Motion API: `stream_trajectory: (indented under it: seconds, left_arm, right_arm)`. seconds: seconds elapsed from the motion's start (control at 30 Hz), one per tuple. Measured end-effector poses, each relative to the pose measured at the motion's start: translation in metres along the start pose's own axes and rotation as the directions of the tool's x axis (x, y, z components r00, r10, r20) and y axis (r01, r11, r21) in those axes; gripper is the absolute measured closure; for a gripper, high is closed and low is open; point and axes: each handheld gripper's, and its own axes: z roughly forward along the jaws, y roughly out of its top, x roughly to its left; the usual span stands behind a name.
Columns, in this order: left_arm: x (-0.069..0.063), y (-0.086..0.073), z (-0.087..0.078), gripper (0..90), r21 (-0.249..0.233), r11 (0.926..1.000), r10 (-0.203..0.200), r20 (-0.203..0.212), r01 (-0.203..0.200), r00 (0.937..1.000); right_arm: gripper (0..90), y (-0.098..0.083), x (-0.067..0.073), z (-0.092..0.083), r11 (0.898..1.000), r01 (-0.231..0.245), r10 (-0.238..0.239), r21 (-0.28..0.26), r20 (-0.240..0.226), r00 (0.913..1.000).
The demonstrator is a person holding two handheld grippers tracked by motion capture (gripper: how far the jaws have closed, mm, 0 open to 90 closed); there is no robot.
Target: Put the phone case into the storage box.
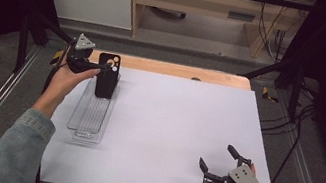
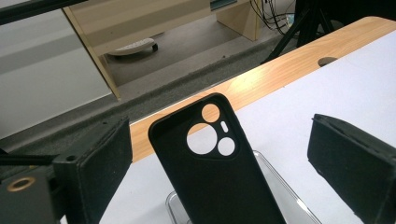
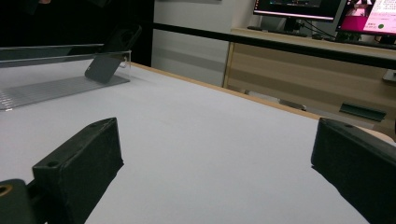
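Observation:
A black phone case [image 1: 107, 77] with round camera cut-outs stands tilted at the far end of a clear plastic tray [image 1: 91, 114] on the left of the white table. My left gripper [image 1: 93, 66] is level with the case's upper part, just to its left. In the left gripper view the case [image 2: 219, 172] rises between the two jaws with clear gaps on both sides, so the gripper is open and touches nothing. My right gripper [image 1: 217, 156] rests open near the table's front right corner, with nothing between its fingers. The right gripper view has the case [image 3: 109, 56] far off.
The white tabletop [image 1: 170, 123] stretches wide between the tray and the right gripper. A wooden strip [image 1: 175, 70] with a small hole [image 1: 195, 79] runs along the far edge. Metal rails and black frame legs flank the table.

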Motion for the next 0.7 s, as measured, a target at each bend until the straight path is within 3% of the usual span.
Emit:
stream_trajectory:
  seconds: [0.7]
  left_arm:
    - [-0.014,-0.001,0.003,4.8,-0.013,0.9999,0.009,0.028,-0.009,0.9996]
  right_arm:
    - [2.2,0.000,0.000,0.000,1.000,-0.002,0.002,-0.001,0.001,1.0000]
